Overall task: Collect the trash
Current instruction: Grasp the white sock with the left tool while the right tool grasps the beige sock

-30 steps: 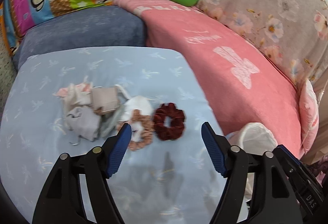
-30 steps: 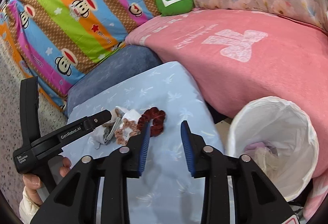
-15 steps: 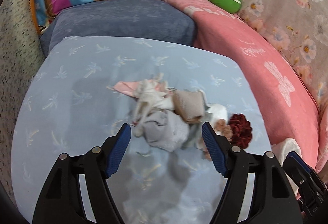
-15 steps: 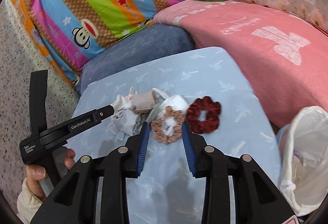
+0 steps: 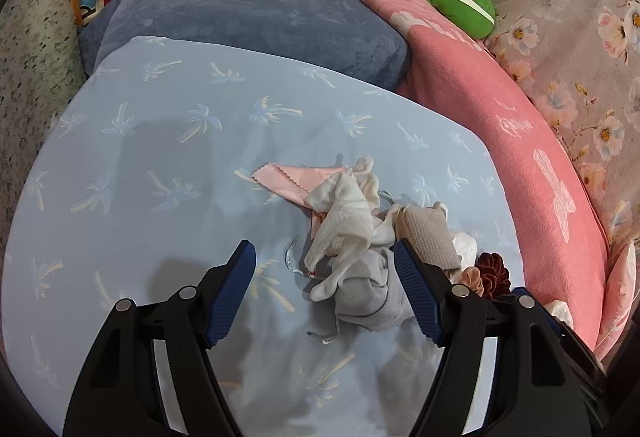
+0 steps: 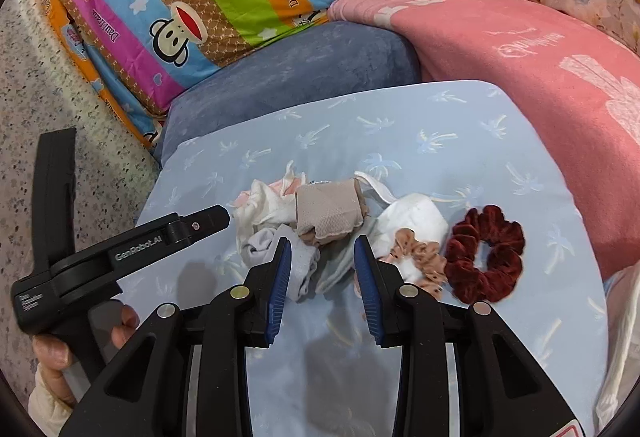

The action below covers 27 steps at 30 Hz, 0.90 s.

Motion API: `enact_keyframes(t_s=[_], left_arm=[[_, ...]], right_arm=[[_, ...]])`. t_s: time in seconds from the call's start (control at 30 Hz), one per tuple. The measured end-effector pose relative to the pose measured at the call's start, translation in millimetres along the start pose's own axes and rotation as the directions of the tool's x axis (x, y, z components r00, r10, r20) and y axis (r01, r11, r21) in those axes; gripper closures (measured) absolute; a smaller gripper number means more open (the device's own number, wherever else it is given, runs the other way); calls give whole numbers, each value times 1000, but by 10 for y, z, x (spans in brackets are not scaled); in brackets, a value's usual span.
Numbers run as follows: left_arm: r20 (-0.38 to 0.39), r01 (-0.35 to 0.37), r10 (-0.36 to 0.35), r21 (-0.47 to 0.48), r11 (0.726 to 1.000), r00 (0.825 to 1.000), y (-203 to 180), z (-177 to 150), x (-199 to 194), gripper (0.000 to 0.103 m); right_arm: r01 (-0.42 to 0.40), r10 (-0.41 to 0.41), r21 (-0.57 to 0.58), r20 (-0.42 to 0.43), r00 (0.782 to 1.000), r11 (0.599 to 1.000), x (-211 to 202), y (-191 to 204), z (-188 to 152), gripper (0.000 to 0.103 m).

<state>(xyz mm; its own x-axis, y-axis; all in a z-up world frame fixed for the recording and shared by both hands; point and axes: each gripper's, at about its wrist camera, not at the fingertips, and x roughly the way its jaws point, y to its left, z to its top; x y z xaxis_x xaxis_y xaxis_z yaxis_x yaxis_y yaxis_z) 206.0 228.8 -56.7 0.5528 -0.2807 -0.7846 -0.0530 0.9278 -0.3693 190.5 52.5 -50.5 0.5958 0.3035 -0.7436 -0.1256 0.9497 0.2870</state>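
1. The left gripper (image 5: 324, 269) has its tongs wide apart around the pile of crumpled rags (image 5: 352, 237), probably to take much at once.
2. The right gripper (image 6: 322, 257) is narrowly apart, holding nothing, with the dark red scrunchie (image 6: 486, 255) at its 3 o'clock.
3. The pile lies on the light blue cushion (image 6: 440, 133).

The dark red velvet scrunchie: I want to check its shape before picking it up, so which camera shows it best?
The right wrist view: the dark red velvet scrunchie lies whole and unobstructed on the light blue palm-print cushion. In the left wrist view only a sliver shows at the edge of the pile, mostly behind the left gripper.
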Motion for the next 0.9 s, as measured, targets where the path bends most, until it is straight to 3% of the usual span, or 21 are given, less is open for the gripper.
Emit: enact_keyframes(t_s=[0.23,0.4,0.47,0.63,0.9], left_arm=[[-24,38,-38,3,999,999,-38,78,152,36],[-58,62,-62,-3,998,996,-36,114,296,52],[-78,80,-80,-7,997,994,-25,115,360,67],[-116,123,-129,-58,991,985,64,87,444,89],[-53,144,-146,-29,989,988,-16,177,133,93]], right_arm=[[10,-10,6,-25,1000,1000,285,19,64,70],[13,-13,8,-45,999,1000,440,22,54,70],[9,-8,16,-55,998,1000,499,11,51,73],[4,-2,27,-74,997,1000,603,2,55,96],[-21,21,27,-1,1000,999,297,49,174,98]])
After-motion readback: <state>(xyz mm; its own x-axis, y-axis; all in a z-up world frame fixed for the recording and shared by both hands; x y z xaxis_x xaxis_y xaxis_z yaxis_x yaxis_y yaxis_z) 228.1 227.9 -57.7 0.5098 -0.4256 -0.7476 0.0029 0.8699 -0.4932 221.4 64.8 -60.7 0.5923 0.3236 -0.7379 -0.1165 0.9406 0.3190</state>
